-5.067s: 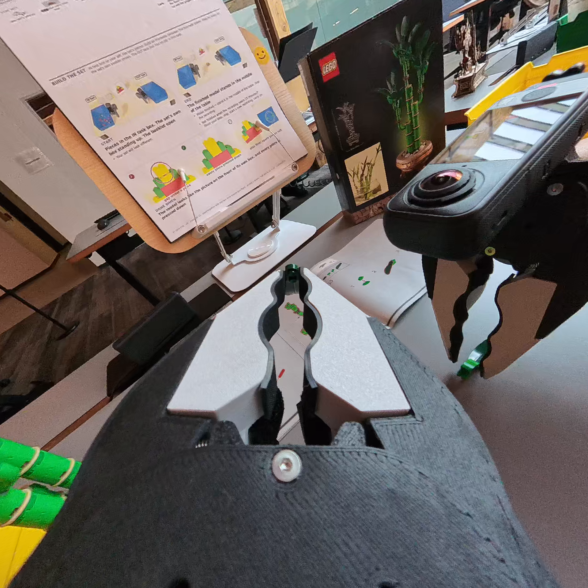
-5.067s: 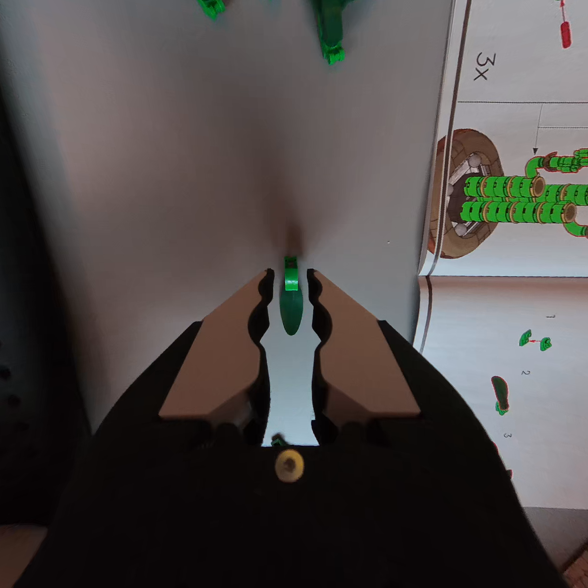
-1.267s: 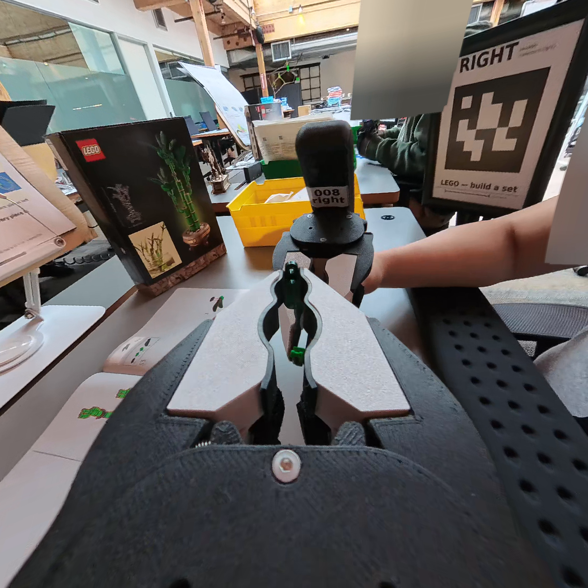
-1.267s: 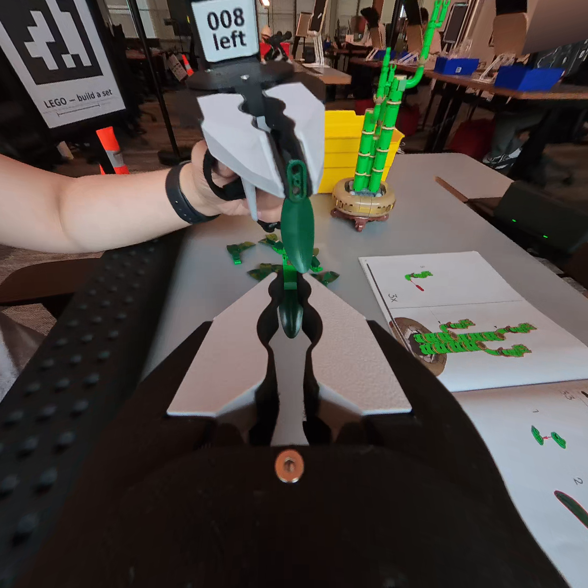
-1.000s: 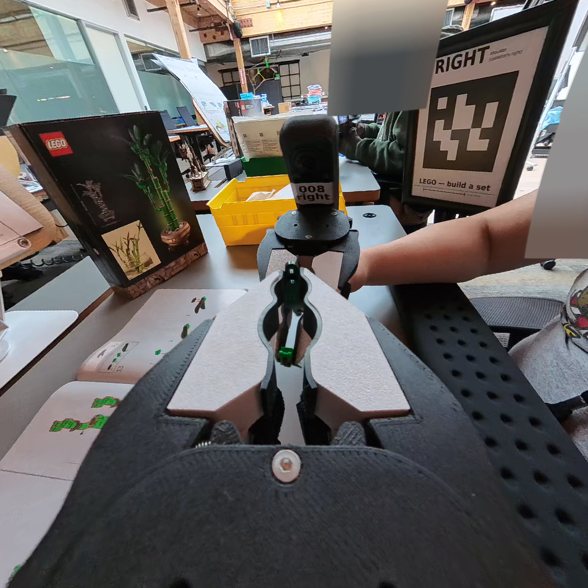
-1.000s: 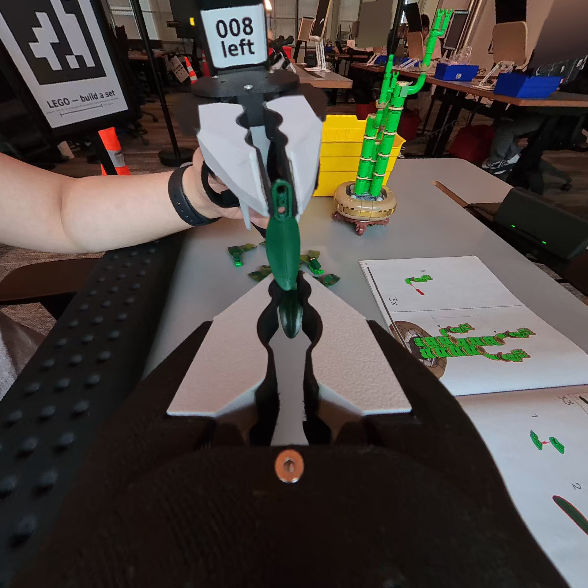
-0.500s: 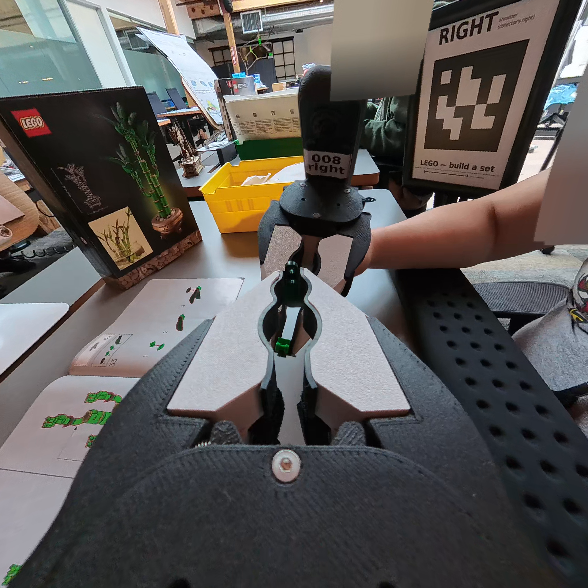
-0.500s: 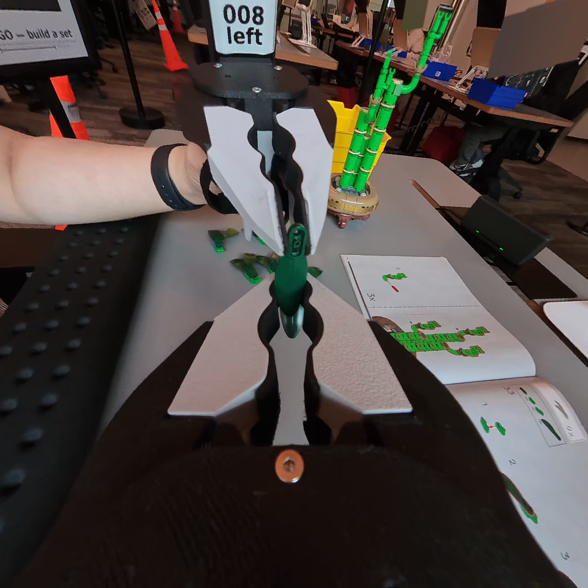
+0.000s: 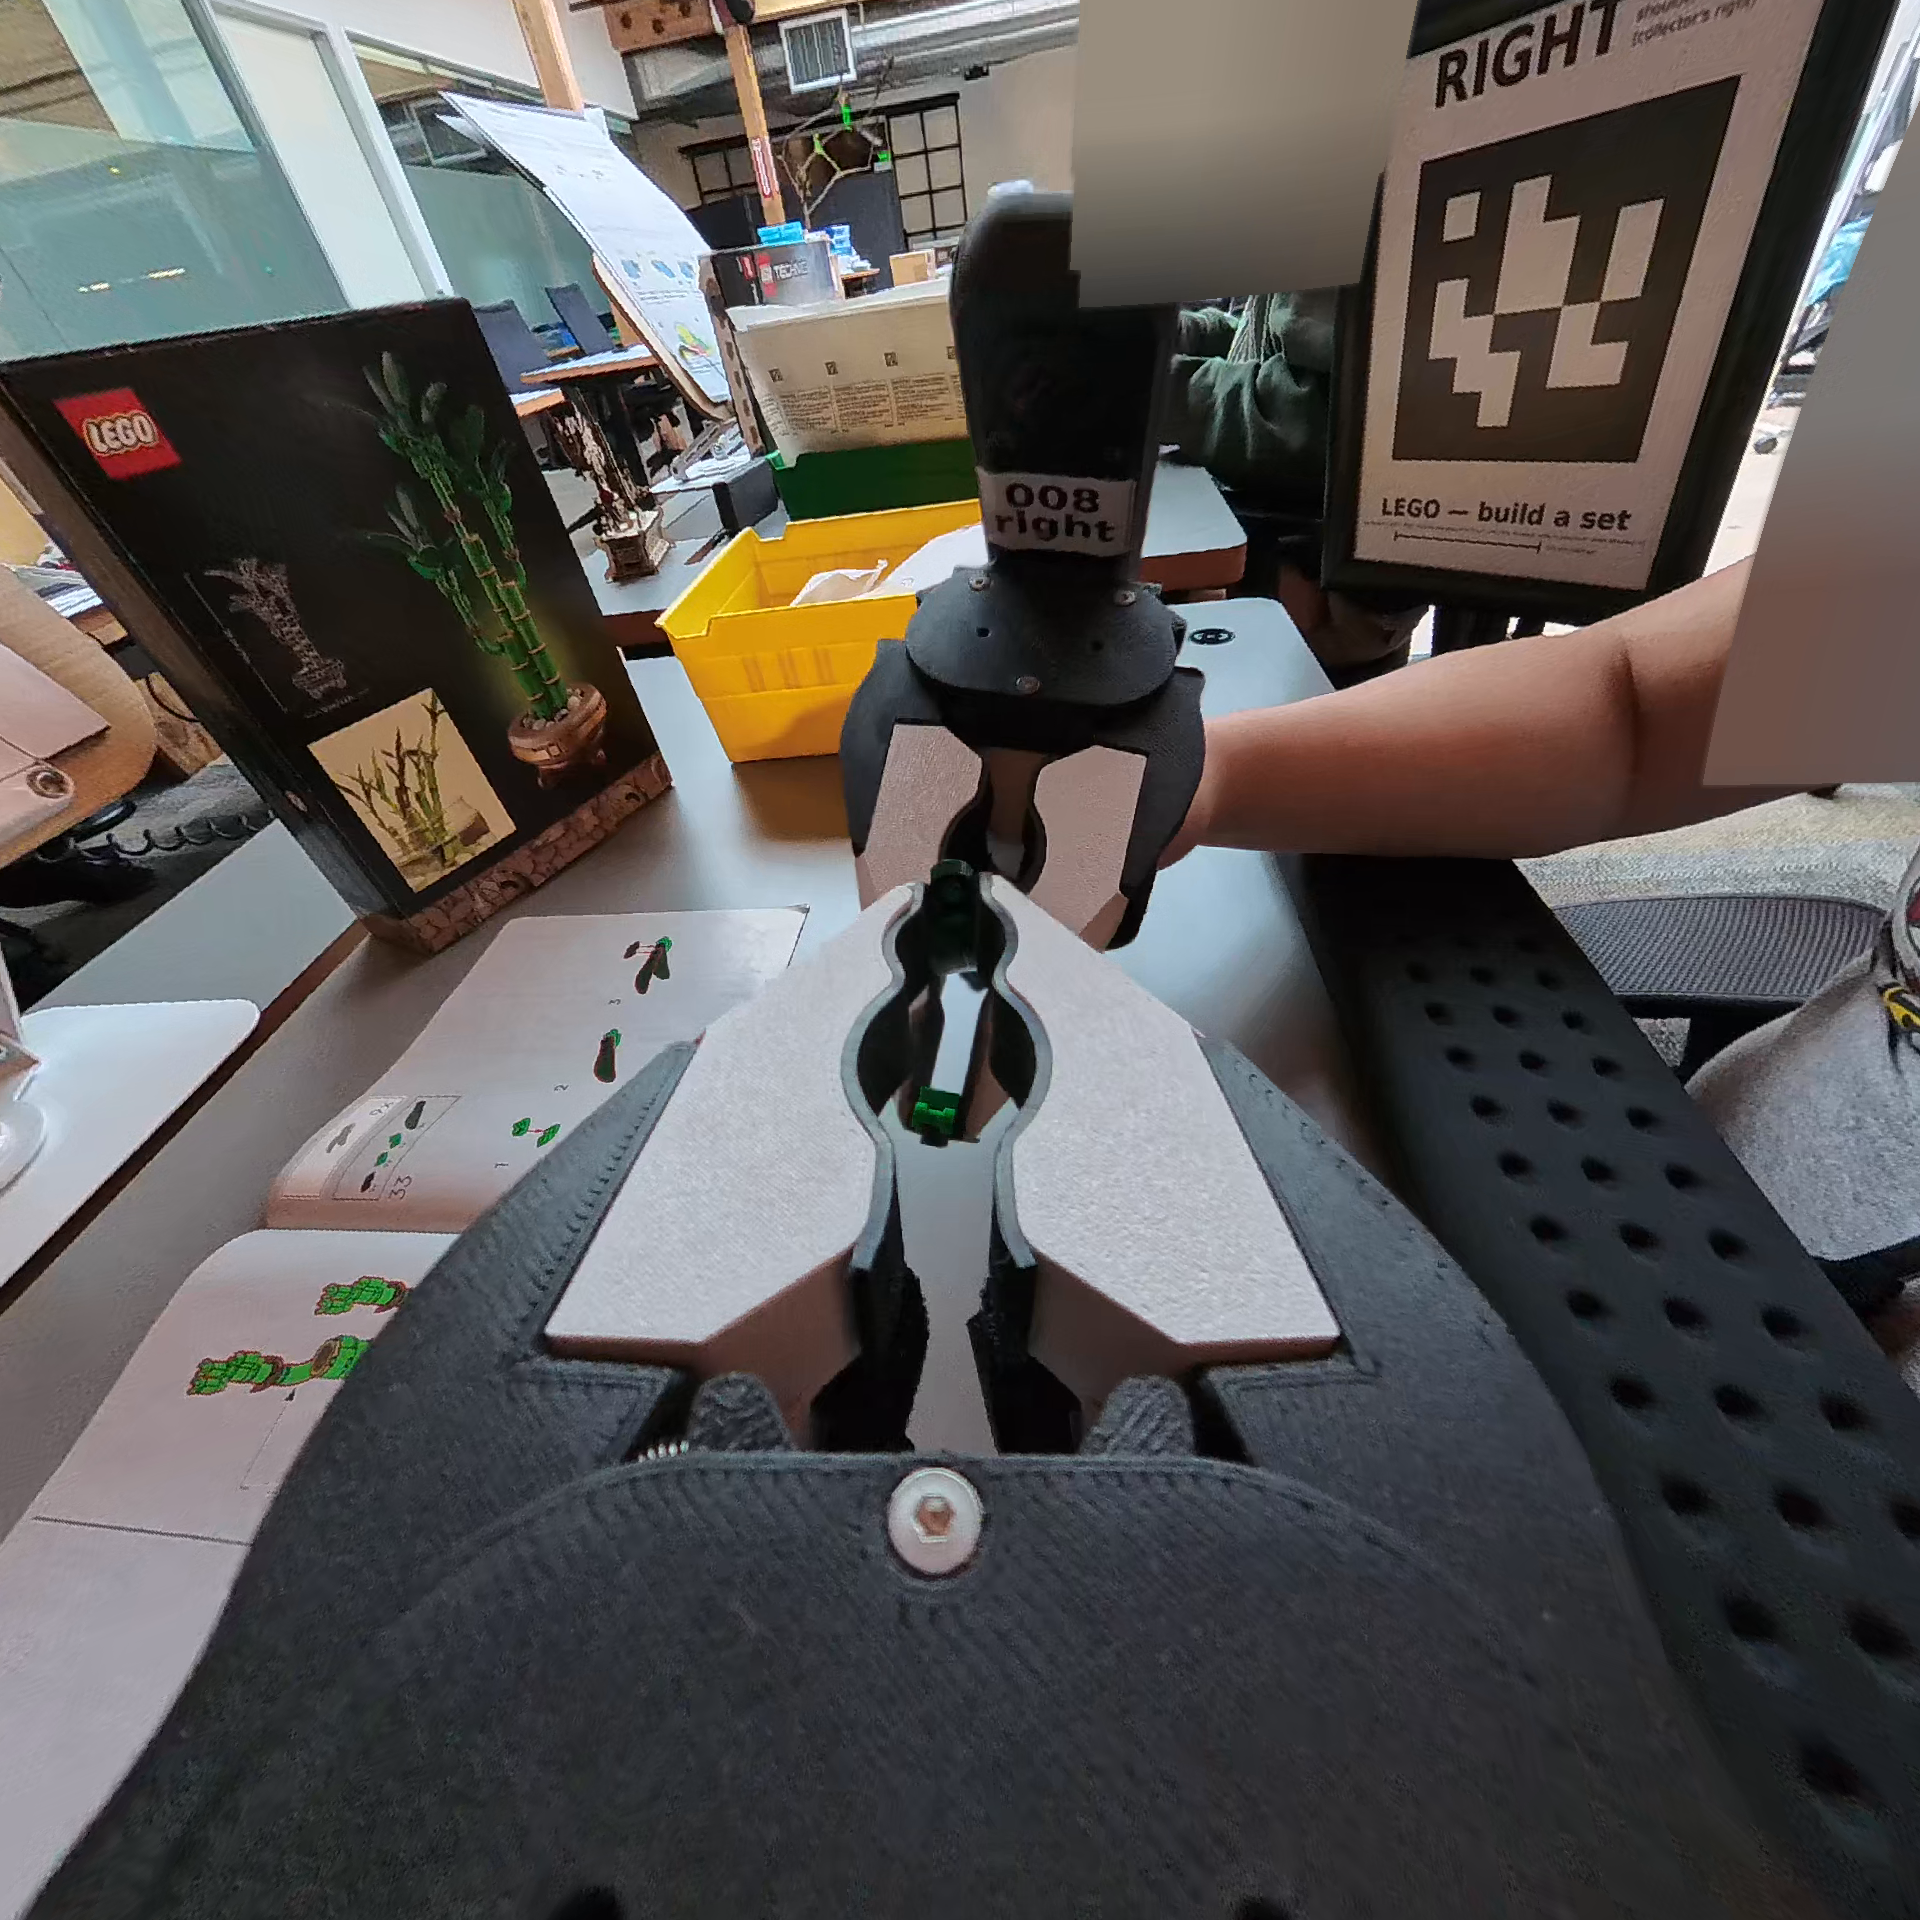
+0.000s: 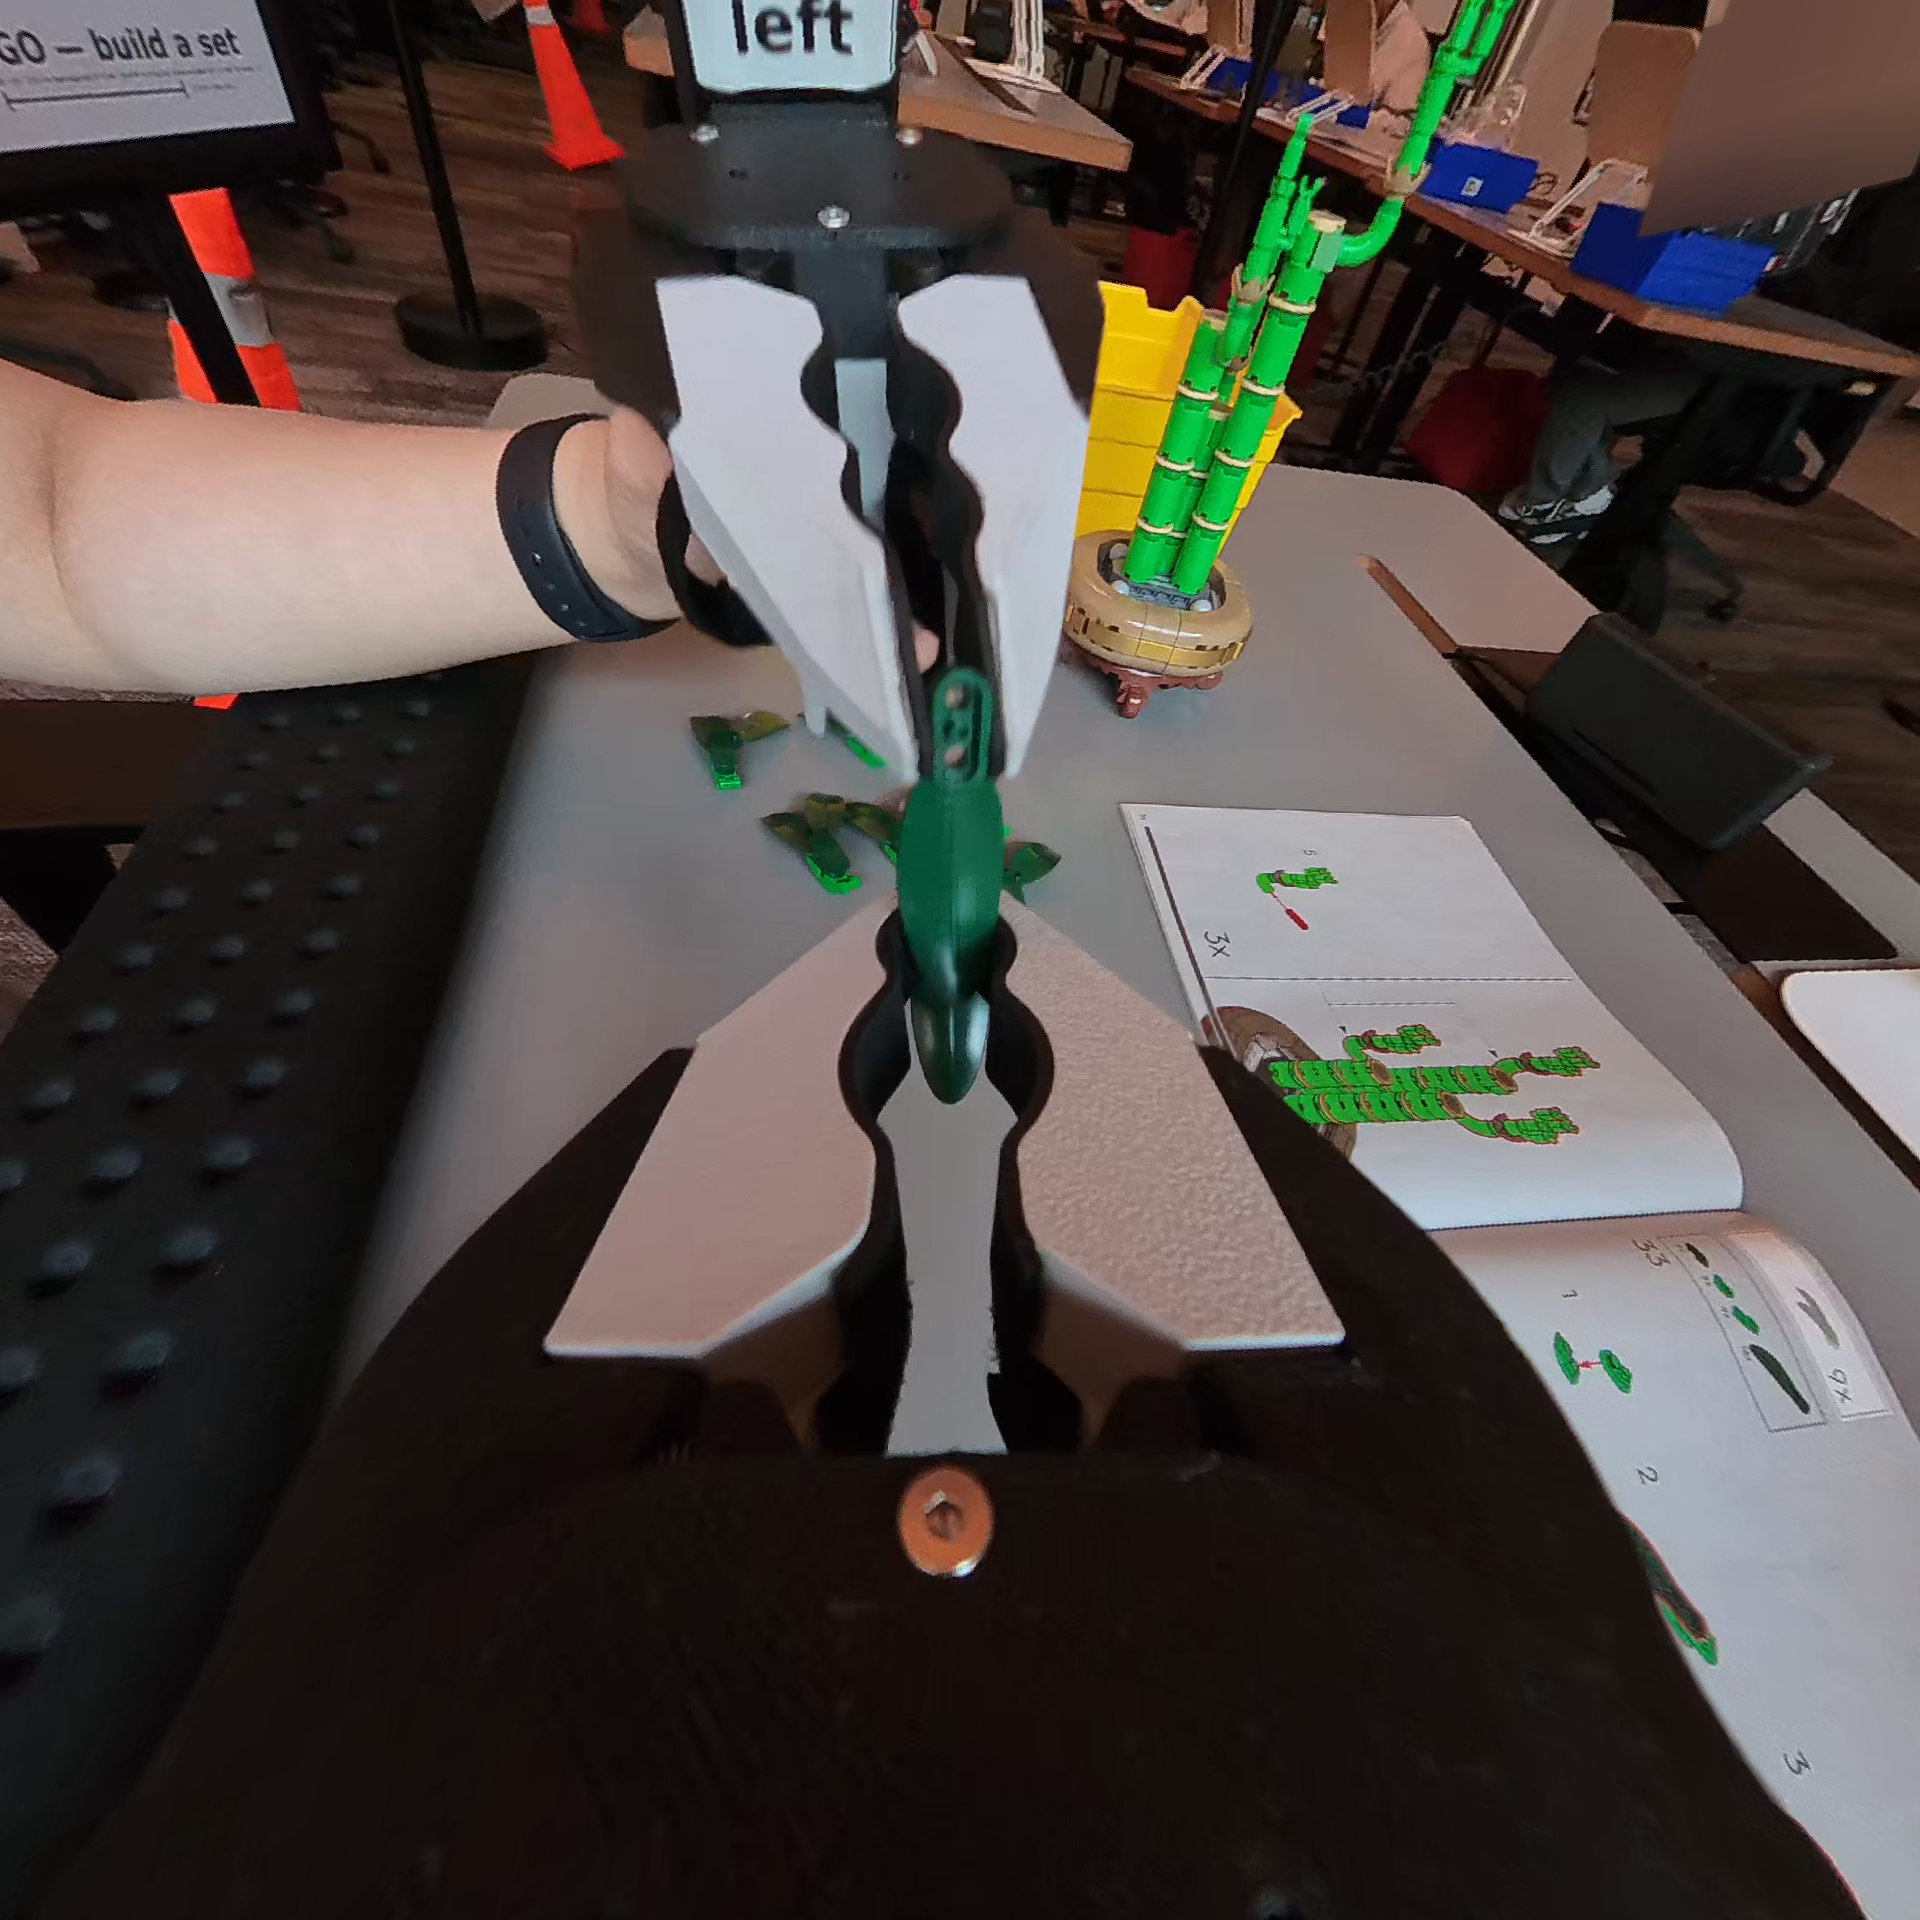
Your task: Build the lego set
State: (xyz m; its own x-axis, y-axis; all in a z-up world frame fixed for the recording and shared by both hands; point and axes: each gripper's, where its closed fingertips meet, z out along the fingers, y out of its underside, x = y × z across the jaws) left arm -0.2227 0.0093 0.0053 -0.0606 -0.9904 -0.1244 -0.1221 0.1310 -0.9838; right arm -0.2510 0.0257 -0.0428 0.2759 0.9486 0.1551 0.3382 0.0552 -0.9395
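Note:
My left gripper (image 9: 951, 896) is shut on the perforated stem of a dark green leaf (image 10: 948, 852). The leaf hangs from its tips (image 10: 958, 743) towards my right gripper (image 10: 945, 927). The right gripper is shut on a second dark green leaf (image 10: 948, 1044) that carries a bright green clip (image 9: 932, 1112). The two grippers meet tip to tip above the table, and the right gripper (image 9: 992, 862) faces me in the left wrist view. The leaves overlap. I cannot tell whether they are joined. The half-built bamboo model (image 10: 1205, 488) stands in its tan pot behind.
Several loose green leaves (image 10: 821, 836) lie on the grey table. The open instruction booklet (image 10: 1434, 997) lies to the right. It also shows in the left wrist view (image 9: 540, 1029). The set's box (image 9: 343, 582) and a yellow bin (image 9: 790, 649) stand behind. A black perforated pad (image 10: 156, 1039) borders the table. Spacing between my two grippers at the tips: around 5 cm. Between my right fingertips and the half-built bamboo model (image 10: 1205, 488) there is roughly 30 cm.
Five seconds ago the right gripper was at the table around its leaf. Both grippers have risen and closed in tip to tip. In the last second the left leaf came down over the right one.

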